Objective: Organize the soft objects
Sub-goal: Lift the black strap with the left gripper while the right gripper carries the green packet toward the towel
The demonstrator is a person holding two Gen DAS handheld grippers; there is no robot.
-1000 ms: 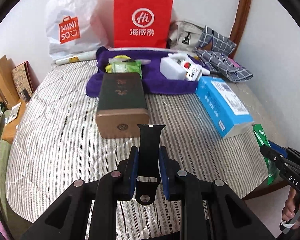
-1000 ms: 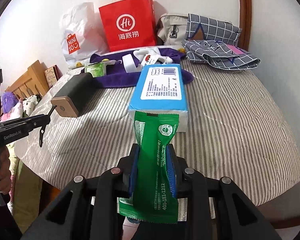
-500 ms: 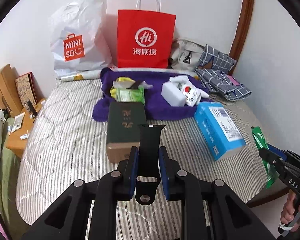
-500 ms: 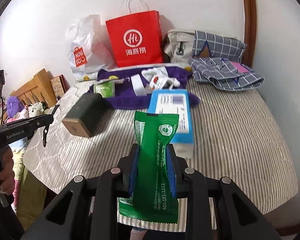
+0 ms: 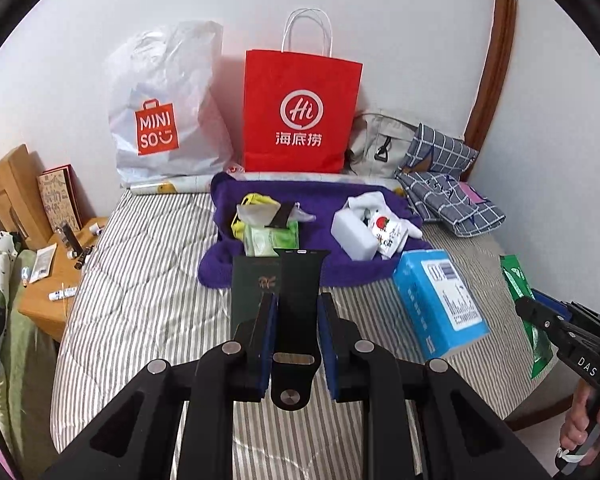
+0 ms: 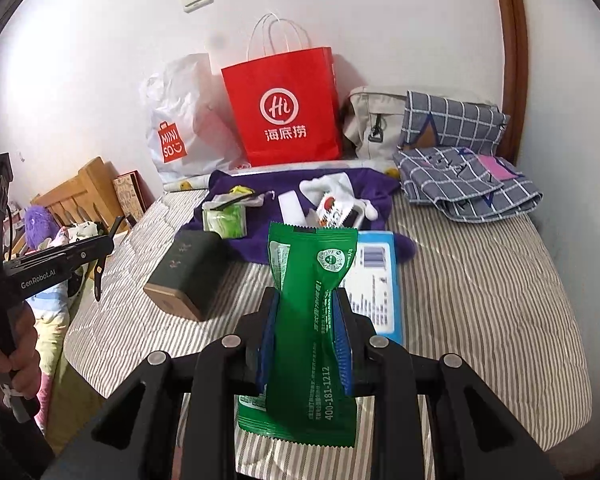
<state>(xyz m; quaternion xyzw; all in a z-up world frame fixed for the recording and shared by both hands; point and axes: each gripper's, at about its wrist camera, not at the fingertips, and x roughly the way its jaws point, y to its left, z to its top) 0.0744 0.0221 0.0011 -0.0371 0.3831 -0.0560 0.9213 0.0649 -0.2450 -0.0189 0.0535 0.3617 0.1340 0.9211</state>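
Note:
My left gripper [image 5: 297, 300] is shut on a black watch strap [image 5: 300, 280] and holds it above the near part of the striped bed [image 5: 140, 300]. My right gripper [image 6: 306, 300] is shut on a green snack packet [image 6: 312, 312], held upright above the bed's near edge. The packet also shows at the right of the left wrist view [image 5: 518, 280]. A purple towel [image 5: 340, 200] lies at the back with a green wipes pack [image 5: 270, 240], a white block [image 5: 352, 234] and a small printed pouch [image 5: 386, 236] on it.
A dark green box [image 6: 188, 268] and a blue tissue pack [image 5: 436, 300] lie on the bed. A red paper bag [image 5: 300, 112], a white Miniso bag [image 5: 164, 112], a beige bag [image 5: 380, 144] and checked cloth bags [image 5: 448, 192] stand at the back. A wooden bedside table [image 5: 56, 280] is left.
Both grippers have pulled back and risen from the bed, each keeping its object. The bed items now look smaller and farther, and more of the wall shows.

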